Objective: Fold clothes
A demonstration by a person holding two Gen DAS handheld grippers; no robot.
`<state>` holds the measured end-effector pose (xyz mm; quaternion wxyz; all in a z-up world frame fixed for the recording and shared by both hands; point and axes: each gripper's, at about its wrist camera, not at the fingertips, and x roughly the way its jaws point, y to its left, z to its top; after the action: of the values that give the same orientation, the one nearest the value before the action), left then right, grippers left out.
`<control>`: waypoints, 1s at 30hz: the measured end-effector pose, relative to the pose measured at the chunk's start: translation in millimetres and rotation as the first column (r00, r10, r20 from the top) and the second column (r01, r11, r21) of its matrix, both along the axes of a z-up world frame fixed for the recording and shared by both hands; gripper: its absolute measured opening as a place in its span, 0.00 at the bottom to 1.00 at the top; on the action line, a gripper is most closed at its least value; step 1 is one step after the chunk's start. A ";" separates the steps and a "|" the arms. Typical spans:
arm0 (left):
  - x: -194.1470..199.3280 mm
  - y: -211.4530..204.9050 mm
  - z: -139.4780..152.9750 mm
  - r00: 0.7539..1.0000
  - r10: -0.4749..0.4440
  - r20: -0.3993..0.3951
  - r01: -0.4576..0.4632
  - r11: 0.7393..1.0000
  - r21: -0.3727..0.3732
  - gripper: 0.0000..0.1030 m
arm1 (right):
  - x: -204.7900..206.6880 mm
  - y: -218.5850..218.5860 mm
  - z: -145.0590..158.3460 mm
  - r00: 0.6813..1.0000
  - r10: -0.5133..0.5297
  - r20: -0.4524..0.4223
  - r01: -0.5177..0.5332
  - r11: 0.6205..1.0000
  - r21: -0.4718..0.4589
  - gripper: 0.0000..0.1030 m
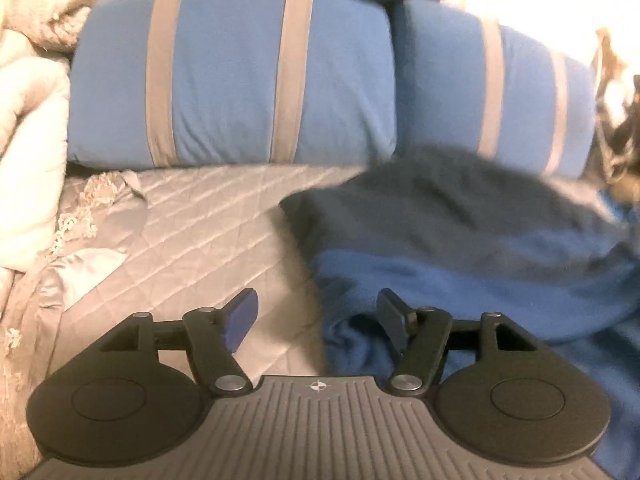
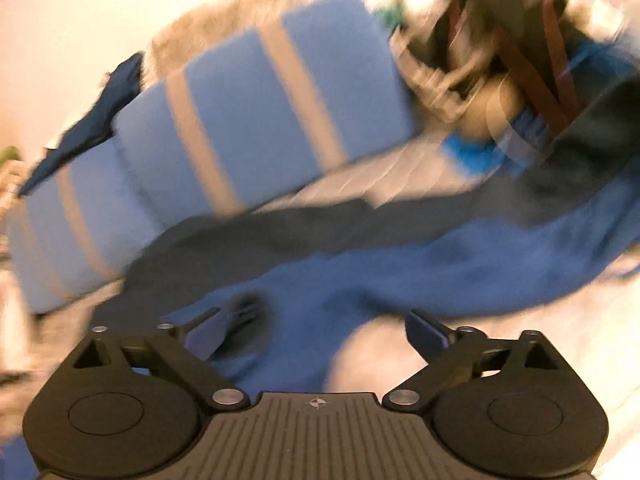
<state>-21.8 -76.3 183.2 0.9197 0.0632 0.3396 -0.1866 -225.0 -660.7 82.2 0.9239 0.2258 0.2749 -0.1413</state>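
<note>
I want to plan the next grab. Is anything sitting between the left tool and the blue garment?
Nothing visible does. The left tool is open right at the edge of the blue garment, with only the quilted bedspread beneath its left finger.

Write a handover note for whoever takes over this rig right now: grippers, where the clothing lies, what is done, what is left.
Left gripper: open, holding nothing, at the left edge of the blue garment.
Right gripper: open, empty, above the same garment; this view is motion-blurred.
The garment lies rumpled on the quilted bedspread, with a dark grey part at its far side, in front of the blue striped pillows. Whether the grey is a separate piece cannot be told.
Done: no neat fold is visible.
Left: spread it flat, fold it, and set it aside.
</note>
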 end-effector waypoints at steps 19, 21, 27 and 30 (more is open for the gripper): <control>-88.7 -84.1 4.3 0.960 -0.274 0.054 0.276 0.961 -0.032 0.72 | -102.6 -237.7 -29.6 0.788 -0.606 0.112 0.613 0.752 -0.244 0.51; -87.0 -88.2 -5.8 0.962 -0.271 0.040 0.272 0.961 -0.037 0.72 | -100.3 -248.1 -29.2 0.793 -0.599 0.111 0.607 0.762 -0.225 0.45; -82.5 -89.4 -17.6 0.967 -0.254 0.000 0.254 0.966 -0.055 0.72 | -89.7 -256.5 -32.5 0.815 -0.574 0.077 0.576 0.792 -0.201 0.37; -79.8 -88.2 -19.2 0.968 -0.252 -0.020 0.250 0.966 -0.069 0.72 | -84.1 -262.4 -34.6 0.827 -0.559 0.058 0.558 0.805 -0.200 0.29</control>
<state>-101.6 -164.5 164.0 0.8854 0.0728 0.3357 -0.3133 -309.1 -923.1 47.6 0.8594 0.1982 0.1817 -0.4350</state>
